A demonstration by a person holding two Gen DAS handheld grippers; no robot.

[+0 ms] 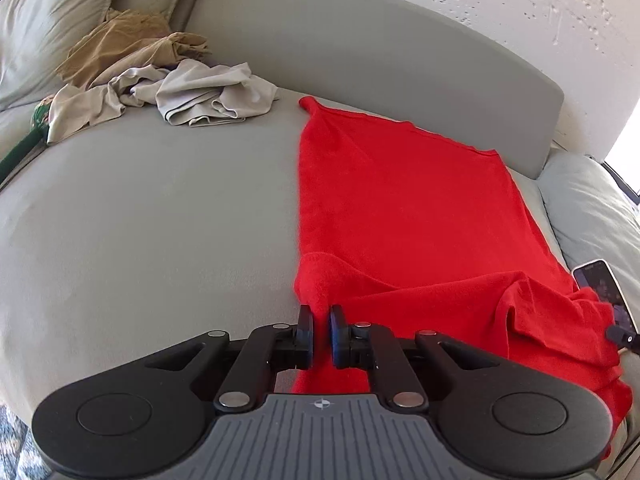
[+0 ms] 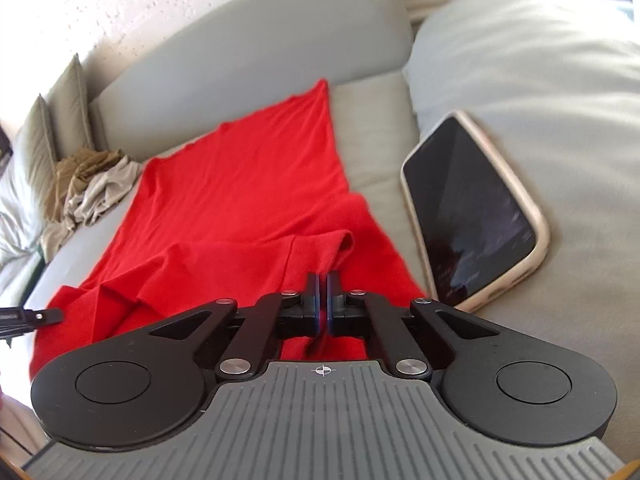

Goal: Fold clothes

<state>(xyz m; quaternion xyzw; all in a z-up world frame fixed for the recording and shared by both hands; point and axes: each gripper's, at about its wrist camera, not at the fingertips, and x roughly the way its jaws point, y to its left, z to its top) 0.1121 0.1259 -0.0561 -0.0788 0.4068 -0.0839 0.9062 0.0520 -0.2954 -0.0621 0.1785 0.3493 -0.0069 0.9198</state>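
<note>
Both grippers, left [image 1: 321, 320] and right [image 2: 322, 286], clenched on red shirt's [image 1: 400, 208] near edge; phone [image 2: 472, 212] beside it on sofa [image 1: 160, 208].

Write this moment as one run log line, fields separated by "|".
step: fold in progress | left gripper: shut on red garment | right gripper: shut on red garment | nearby: phone, unfolded clothes pile

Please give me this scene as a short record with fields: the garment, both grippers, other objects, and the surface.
garment: red garment, spread along the sofa, near end bunched
left gripper: shut on the near left edge of the garment
right gripper: shut on a fold at the near right end
phone: screen up, on a cushion right of the garment
unfolded clothes: beige and tan pile, far left
surface: grey sofa seat
</note>
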